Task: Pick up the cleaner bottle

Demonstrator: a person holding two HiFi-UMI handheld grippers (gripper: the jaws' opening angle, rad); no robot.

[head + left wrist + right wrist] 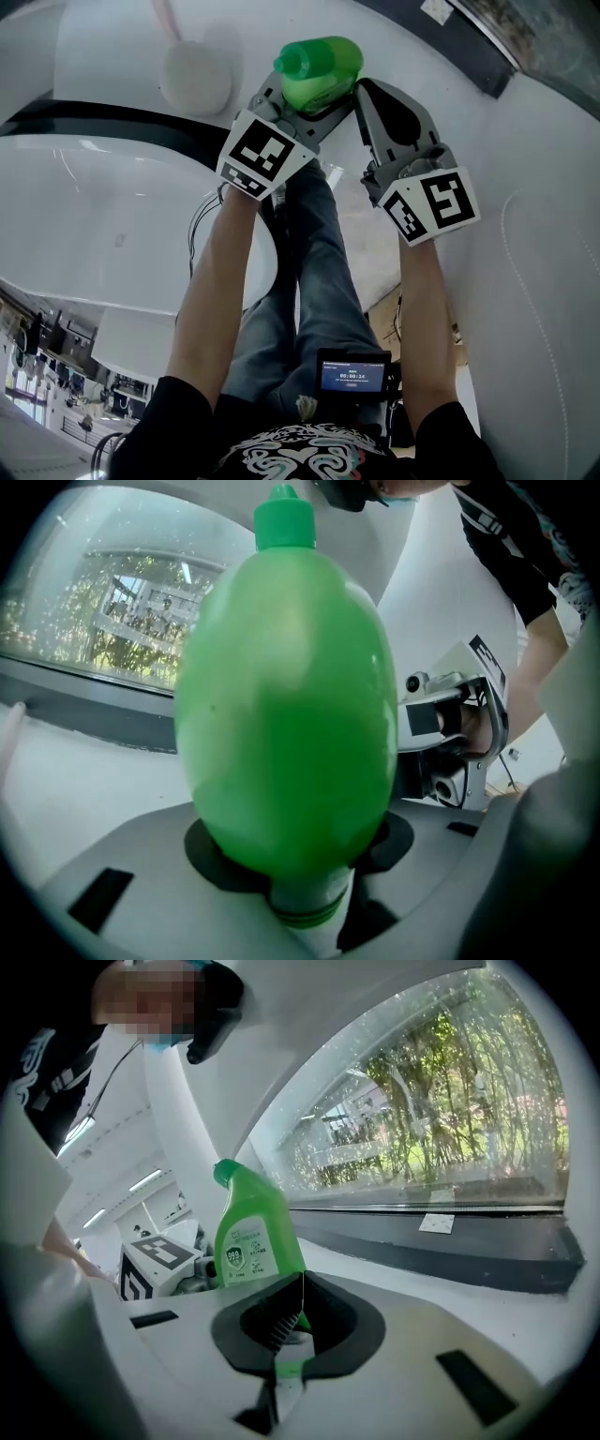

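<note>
The green cleaner bottle [319, 67] is held up off the white surface, its capped neck pointing left in the head view. My left gripper [305, 105] is shut on its body, with a grey jaw on either side. In the left gripper view the bottle [291, 705] fills the middle, cap up, wedged between the pads of that gripper [300, 850]. My right gripper [367, 89] hangs just right of the bottle without touching it. In the right gripper view its black pads meet in a line, so the gripper [298, 1283] is shut on nothing, and the bottle [255, 1237] stands beyond, to the left.
A curved white ledge [525, 141] runs below a dark-framed window [450, 1241] with greenery outside. A round white object [197, 77] sits at the far left. My jeans-clad legs [314, 281] and a small screen device [353, 373] are below the grippers.
</note>
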